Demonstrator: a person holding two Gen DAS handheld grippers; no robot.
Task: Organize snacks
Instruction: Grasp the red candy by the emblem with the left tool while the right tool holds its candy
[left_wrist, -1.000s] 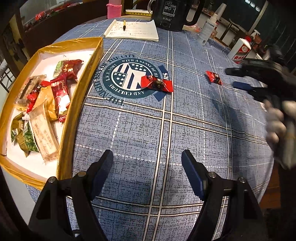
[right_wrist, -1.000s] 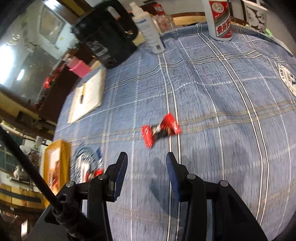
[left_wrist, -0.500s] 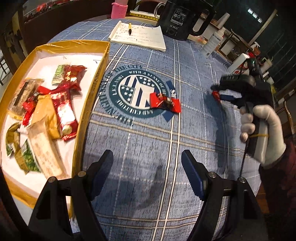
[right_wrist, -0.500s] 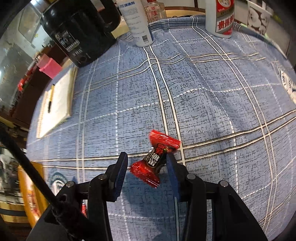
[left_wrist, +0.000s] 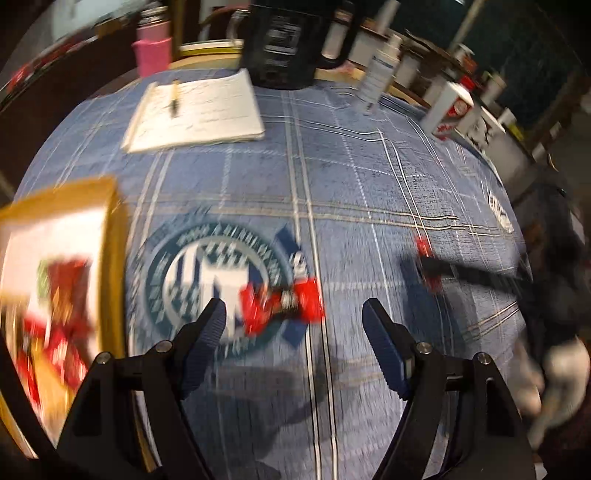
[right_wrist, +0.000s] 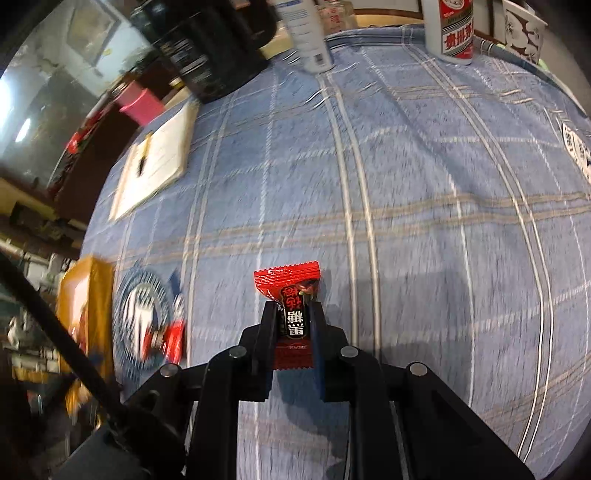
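Note:
My right gripper (right_wrist: 291, 314) is shut on a red and black wrapped candy (right_wrist: 290, 295), its body pinched between the fingers just above the blue checked tablecloth. It also shows blurred in the left wrist view (left_wrist: 428, 266). My left gripper (left_wrist: 293, 317) is open and empty, with a second red candy (left_wrist: 282, 301) lying on the cloth's round emblem just ahead, between the fingertips. That candy shows in the right wrist view too (right_wrist: 164, 338). The gold-rimmed tray (left_wrist: 114, 258) with several snack packets is at the left.
A notepad with a pen (left_wrist: 195, 110), a black kettle (left_wrist: 291, 40), a pink cup (left_wrist: 151, 55), a white spray bottle (right_wrist: 306, 29) and a white and red bottle (right_wrist: 452, 29) stand along the far side of the table (right_wrist: 424, 221).
My right gripper has closed on the red candy and holds it. My left gripper has moved forward toward the candy on the emblem; it stays open.

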